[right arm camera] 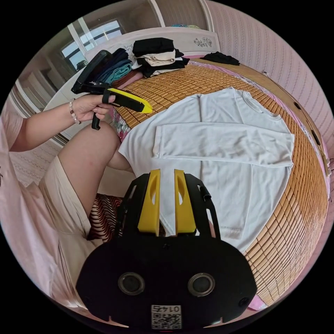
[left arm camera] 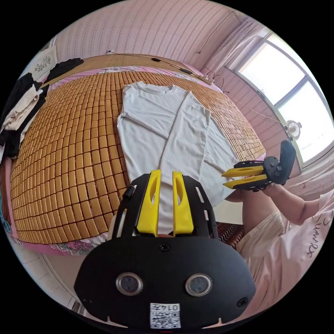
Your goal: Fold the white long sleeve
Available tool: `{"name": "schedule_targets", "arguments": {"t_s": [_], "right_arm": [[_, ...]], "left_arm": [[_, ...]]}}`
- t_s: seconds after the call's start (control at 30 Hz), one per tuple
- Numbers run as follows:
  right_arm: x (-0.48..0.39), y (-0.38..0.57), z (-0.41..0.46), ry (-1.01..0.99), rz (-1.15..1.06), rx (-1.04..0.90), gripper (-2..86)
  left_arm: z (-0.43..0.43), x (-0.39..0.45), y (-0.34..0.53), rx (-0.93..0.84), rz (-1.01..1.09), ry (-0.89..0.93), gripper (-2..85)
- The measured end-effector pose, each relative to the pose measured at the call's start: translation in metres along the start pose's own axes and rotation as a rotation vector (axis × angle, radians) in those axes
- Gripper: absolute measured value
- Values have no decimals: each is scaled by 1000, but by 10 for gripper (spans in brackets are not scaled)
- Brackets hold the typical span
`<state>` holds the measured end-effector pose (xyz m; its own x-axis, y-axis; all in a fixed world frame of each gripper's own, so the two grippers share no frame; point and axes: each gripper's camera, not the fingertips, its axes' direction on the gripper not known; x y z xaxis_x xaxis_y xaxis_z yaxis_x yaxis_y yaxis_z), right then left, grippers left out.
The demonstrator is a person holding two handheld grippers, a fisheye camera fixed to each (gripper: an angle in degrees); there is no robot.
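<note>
Shirt: I see the white long sleeve (left arm camera: 163,125) lying flat on the bamboo mat (left arm camera: 69,146), collar toward the far end, hem toward me. In my right gripper view the shirt (right arm camera: 222,163) reaches to the mat's near edge.
Sleeve: one sleeve (right arm camera: 222,142) is folded across the chest, its cuff near the opposite side of the body. In my left gripper view the same sleeve (left arm camera: 181,139) runs diagonally down toward my left jaws.
Left gripper: my left gripper (left arm camera: 166,175) hangs over the hem end of the shirt, jaws a little apart, nothing between them. From the right gripper view I see it (right arm camera: 148,108) side-on in a hand (right arm camera: 88,106), off the mat's edge, above a knee (right arm camera: 90,146).
Right gripper: my right gripper (right arm camera: 167,174) is above the lower part of the shirt, jaws slightly apart and empty. In the left gripper view it (left arm camera: 226,179) sits at the shirt's side edge, its two yellow jaws parted.
Mat: it covers the bed (left arm camera: 62,247).
Pile: folded dark and cream clothes (right arm camera: 158,55) are stacked at the far end of the mat, well apart from the shirt.
Window: bright, beside the bed (left arm camera: 299,101).
</note>
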<state>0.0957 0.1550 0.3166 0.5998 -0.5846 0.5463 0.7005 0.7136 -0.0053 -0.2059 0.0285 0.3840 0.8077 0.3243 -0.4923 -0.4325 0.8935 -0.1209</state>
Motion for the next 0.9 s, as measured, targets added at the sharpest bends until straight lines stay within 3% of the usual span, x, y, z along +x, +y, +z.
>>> {"name": "schedule_targets", "arguments": {"t_s": [0.2, 0.37, 0.7, 0.8, 0.9], "right_arm": [[64, -23, -24, 109, 105, 32, 88], [186, -63, -58, 299, 270, 80, 109], [375, -142, -19, 309, 554, 82, 133], [405, -153, 1, 290, 580, 55, 109], [428, -157, -1, 258, 616, 71, 22]], "left_arm": [[-10, -44, -28, 73, 35, -22, 64], [-25, -117, -87, 155, -24, -43, 61], [29, -200, -230, 146, -98, -87, 48], [58, -212, -254, 70, -94, -91, 70], [73, -232, -270, -17, -97, -148, 21]]}}
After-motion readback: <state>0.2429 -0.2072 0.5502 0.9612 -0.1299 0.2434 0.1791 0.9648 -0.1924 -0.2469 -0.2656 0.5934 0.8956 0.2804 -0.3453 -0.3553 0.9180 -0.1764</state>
